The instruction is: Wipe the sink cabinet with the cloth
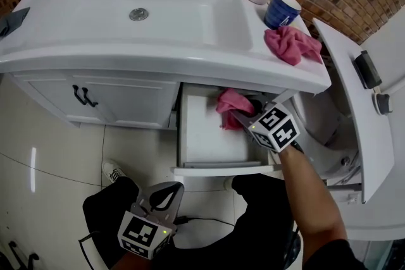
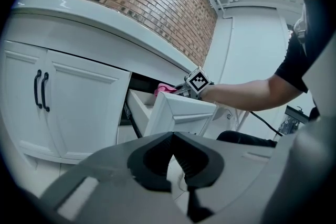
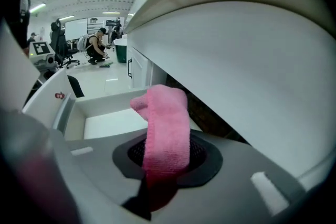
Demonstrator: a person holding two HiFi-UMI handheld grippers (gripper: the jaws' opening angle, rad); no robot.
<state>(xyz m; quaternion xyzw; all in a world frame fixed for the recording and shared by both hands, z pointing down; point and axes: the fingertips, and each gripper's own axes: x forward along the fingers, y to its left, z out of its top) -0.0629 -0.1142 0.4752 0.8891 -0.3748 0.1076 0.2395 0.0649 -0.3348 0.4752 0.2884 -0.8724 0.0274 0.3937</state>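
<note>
- The pink cloth is sticking out lengthwise from the right gripper, with its free end curling over inside the open drawer of the sink cabinet.
- The right gripper's jaws are pinching the cloth's near end.
- The left gripper is hanging low, well apart from the drawer, its jaws pressed together on nothing.

Pink cloth — fuzzy, knitted; sink glossy white; drawer smooth, matt.
</note>
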